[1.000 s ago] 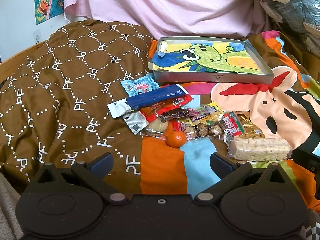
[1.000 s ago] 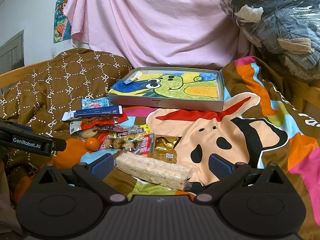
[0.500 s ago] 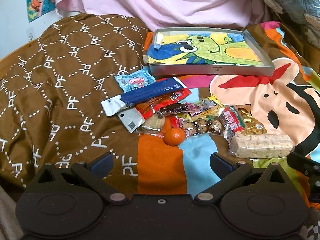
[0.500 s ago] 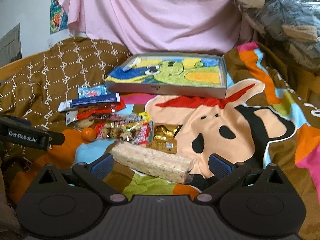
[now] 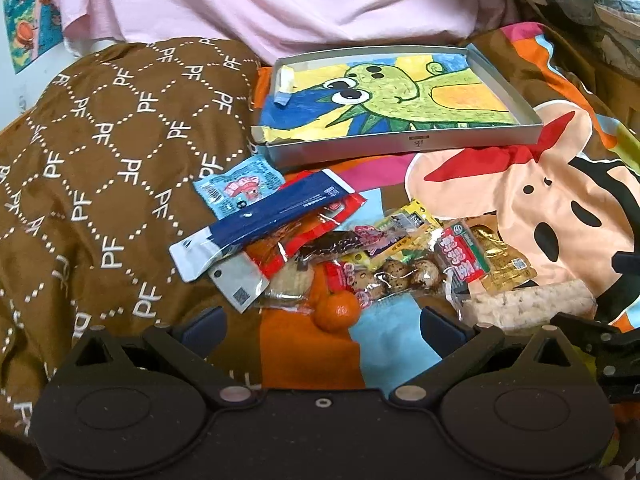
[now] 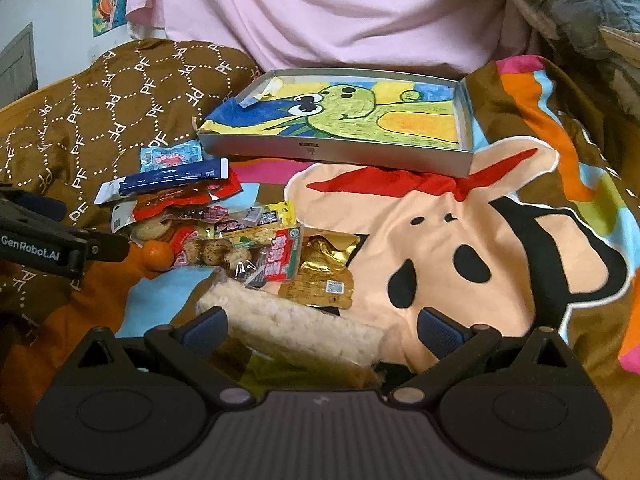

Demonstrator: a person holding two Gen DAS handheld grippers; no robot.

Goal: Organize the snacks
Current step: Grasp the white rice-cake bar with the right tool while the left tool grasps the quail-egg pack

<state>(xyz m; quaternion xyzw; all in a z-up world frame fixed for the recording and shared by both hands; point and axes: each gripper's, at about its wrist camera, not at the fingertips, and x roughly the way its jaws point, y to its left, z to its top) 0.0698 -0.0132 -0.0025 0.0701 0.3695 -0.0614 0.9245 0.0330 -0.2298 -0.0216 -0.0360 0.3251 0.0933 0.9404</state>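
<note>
Two grippers, fingers spread: left gripper [image 5: 322, 322] low centre behind one orange [image 5: 335, 312]; right gripper [image 6: 320, 326] straddling one rice bar [image 6: 296, 330]. Snack pile [image 5: 344, 248] mid-frame; one tray [image 5: 404, 145] above.

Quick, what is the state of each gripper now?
Left gripper: open, holding nothing, just short of the small orange.
Right gripper: open around the rice cracker pack, not closed.

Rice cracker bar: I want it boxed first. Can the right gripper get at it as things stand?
Probably yes: the rice cracker bar lies uncovered between the open fingers of the right gripper, with nothing stacked on it.
</note>
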